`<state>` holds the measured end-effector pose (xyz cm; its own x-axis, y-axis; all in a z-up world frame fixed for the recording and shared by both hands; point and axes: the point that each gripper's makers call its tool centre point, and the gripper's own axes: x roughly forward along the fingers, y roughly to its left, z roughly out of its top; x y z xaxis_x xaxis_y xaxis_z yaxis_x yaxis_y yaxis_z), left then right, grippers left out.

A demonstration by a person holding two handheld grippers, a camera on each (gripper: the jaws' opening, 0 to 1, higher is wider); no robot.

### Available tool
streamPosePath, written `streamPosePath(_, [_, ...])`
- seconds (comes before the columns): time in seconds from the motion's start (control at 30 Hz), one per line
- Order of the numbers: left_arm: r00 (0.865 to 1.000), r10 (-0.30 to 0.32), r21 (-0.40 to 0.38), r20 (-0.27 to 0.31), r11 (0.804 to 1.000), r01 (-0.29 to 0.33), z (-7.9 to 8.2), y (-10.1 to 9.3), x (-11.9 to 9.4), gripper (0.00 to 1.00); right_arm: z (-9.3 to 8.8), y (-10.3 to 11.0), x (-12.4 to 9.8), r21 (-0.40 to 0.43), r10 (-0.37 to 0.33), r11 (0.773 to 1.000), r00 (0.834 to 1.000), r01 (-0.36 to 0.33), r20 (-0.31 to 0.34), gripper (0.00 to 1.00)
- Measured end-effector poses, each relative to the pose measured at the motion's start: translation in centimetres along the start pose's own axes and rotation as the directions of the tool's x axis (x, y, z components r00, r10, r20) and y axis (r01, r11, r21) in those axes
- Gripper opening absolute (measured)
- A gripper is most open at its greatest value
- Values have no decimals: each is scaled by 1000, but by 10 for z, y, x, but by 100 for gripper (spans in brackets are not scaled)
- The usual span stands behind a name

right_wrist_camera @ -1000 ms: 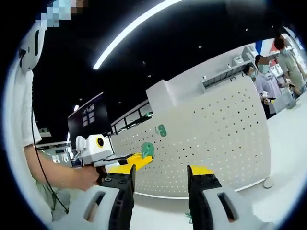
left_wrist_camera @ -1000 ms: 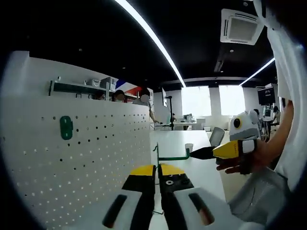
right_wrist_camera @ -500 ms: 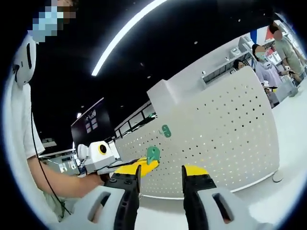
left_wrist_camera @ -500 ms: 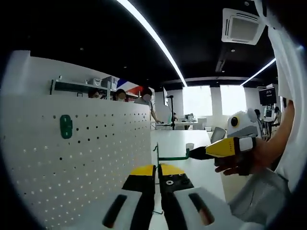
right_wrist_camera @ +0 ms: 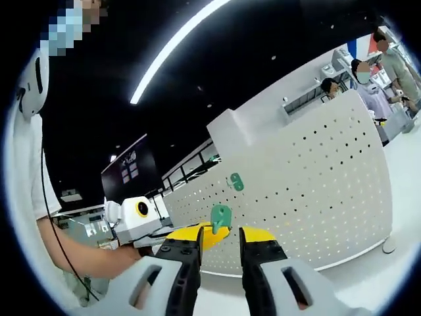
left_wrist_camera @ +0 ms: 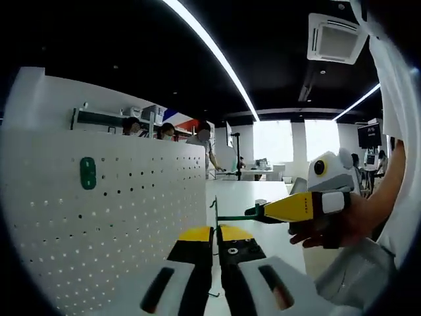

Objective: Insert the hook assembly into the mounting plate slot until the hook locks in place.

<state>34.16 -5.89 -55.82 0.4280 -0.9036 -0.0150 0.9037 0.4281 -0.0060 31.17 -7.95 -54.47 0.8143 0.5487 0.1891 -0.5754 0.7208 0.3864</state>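
The left gripper (left_wrist_camera: 214, 242) has its yellow-tipped fingers (left_wrist_camera: 195, 236) pressed together on the thin green hook assembly (left_wrist_camera: 231, 216), whose wire stem rises just above the tips and bends off toward 3 o'clock. The right gripper (left_wrist_camera: 263, 212) comes in from 3 o'clock in the left gripper view and meets the far end of that wire; whether its fingers actually pinch the wire cannot be told there. In the right gripper view, the right gripper's fingers (right_wrist_camera: 255, 238) stand narrow with a small gap, and a green tab of the hook shows just above that gap, in front of the left gripper's yellow tip.

The green mounting plate (left_wrist_camera: 87, 173) sits on the white pegboard (left_wrist_camera: 131, 217) at about 9 o'clock in the left gripper view, well apart from the hook. In the right gripper view it appears just above the green tab.

As a judgement, the task is early: the hook is held and being aligned, but it has not reached the slot, so approach, insertion and locking all remain.
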Motion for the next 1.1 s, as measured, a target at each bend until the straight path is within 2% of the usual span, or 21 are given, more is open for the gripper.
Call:
streamPosePath(0.57, [1000, -8, 3, 5, 1000, 8, 1, -13, 6, 2, 2, 3, 12, -1, 2, 1000, 1000, -2, 14, 10])
streamPosePath(0.7, [1000, -9, -2, 3, 1000, 9, 0, -17, 7, 2, 0, -1, 12, -12, -17, 1000, 1000, 17, 6, 6])
streamPosePath(1.1, [1000, 19, 16, -6, 1000, -19, -1, -18, 8, 2, -2, -4, 11, -51, -53, 997, 999, 53, 2, 3])
